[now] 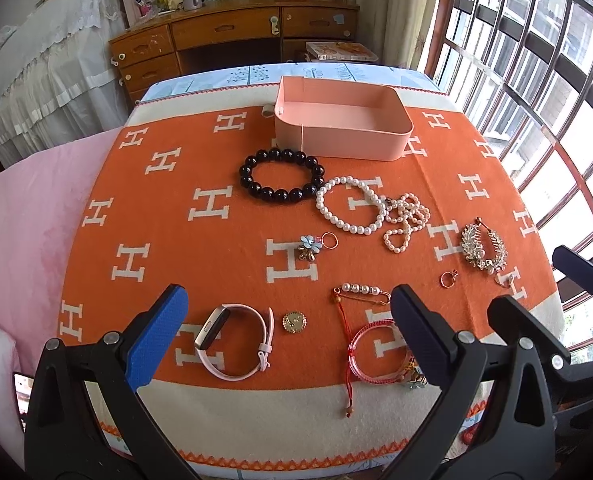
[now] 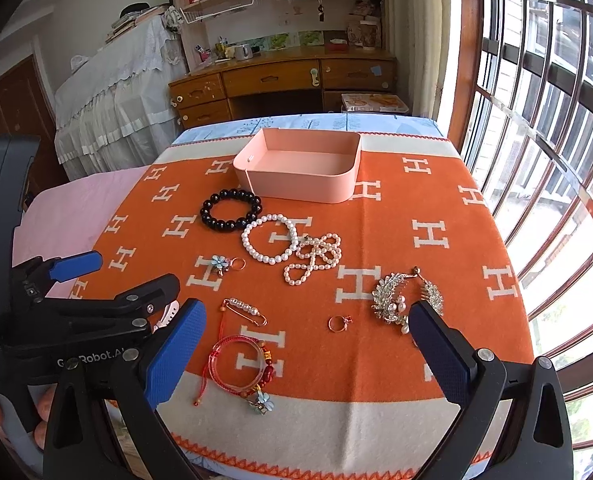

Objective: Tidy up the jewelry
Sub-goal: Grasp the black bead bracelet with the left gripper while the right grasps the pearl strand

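An empty pink box (image 1: 348,128) (image 2: 302,170) sits at the far side of the orange cloth. In front of it lie a black bead bracelet (image 1: 281,175) (image 2: 231,209), a white pearl bracelet (image 1: 350,205) (image 2: 270,240) and a tangled pearl strand (image 1: 406,220) (image 2: 314,258). Nearer are a silver leaf brooch (image 1: 482,248) (image 2: 396,296), a gold ring (image 1: 447,279) (image 2: 338,323), a pearl pin (image 1: 362,292) (image 2: 243,310), red bangles (image 1: 376,354) (image 2: 240,362) and a pink watch (image 1: 234,340). My left gripper (image 1: 286,340) is open above the watch. My right gripper (image 2: 308,354) is open above the near edge, holding nothing.
A blue flower charm (image 1: 310,246) (image 2: 219,263) and a round gold brooch (image 1: 294,322) also lie on the cloth. A pink blanket (image 1: 28,216) covers the left side. A wooden desk (image 1: 232,36) stands beyond, and a barred window (image 2: 544,120) runs along the right.
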`<state>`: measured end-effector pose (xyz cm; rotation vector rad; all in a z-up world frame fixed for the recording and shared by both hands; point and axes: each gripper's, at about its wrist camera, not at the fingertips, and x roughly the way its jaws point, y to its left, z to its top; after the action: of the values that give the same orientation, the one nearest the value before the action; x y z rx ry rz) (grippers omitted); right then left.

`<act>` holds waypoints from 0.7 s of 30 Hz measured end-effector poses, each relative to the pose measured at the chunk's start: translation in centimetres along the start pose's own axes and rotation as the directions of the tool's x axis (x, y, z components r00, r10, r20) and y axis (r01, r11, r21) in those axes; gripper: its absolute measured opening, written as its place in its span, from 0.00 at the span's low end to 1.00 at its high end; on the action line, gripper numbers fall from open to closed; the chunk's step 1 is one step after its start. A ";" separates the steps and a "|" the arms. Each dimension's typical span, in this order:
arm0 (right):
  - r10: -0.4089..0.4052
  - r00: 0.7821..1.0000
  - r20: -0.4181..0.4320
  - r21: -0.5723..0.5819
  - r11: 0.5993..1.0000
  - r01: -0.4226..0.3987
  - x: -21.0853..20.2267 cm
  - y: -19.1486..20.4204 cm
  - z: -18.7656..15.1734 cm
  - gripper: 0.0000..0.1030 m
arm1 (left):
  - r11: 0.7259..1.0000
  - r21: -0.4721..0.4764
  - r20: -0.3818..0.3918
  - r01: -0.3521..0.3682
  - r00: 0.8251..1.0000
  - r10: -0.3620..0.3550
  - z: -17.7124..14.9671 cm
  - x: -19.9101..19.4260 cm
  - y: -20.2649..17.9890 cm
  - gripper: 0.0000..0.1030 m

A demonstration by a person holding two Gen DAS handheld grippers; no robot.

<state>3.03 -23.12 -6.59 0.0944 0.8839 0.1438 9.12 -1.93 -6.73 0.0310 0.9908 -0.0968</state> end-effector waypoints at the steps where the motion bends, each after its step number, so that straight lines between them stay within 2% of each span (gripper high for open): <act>1: 0.000 1.000 -0.003 0.000 1.000 0.000 0.1 0.0 0.1 0.99 | 1.000 0.002 -0.004 0.004 1.000 -0.004 0.1 0.2 0.0 0.97; 5: 0.026 0.999 -0.019 0.021 0.999 -0.026 0.9 -0.6 0.6 0.99 | 1.000 0.003 -0.029 0.020 0.999 -0.020 1.3 1.4 0.3 0.97; 10: 0.027 0.999 -0.029 0.078 0.997 -0.025 2.3 -2.6 2.5 0.98 | 0.998 -0.043 -0.047 0.051 0.997 -0.053 3.8 3.1 2.2 0.96; 12: 0.031 0.999 -0.035 0.093 0.995 -0.028 3.1 -3.3 3.4 0.90 | 0.996 -0.042 -0.063 0.077 0.995 -0.080 5.0 3.6 2.8 0.95; 14: 0.056 0.997 -0.062 0.104 0.993 -0.049 4.3 -3.8 4.6 0.78 | 0.994 -0.044 -0.075 0.099 0.992 -0.102 6.2 4.1 3.3 0.95; 19: 0.089 0.989 -0.122 0.110 0.991 -0.075 7.5 -4.7 7.0 0.71 | 0.981 -0.084 -0.140 0.177 0.972 -0.188 9.1 5.8 4.5 0.95; 21: 0.112 0.982 -0.153 0.117 0.989 -0.095 9.0 -5.0 7.7 0.67 | 0.982 -0.090 -0.169 0.165 0.969 -0.178 10.1 6.9 4.8 0.95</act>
<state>15.01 -26.73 -9.33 0.2341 1.0471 0.2026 21.73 1.66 -7.05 -0.1172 1.1726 -0.2188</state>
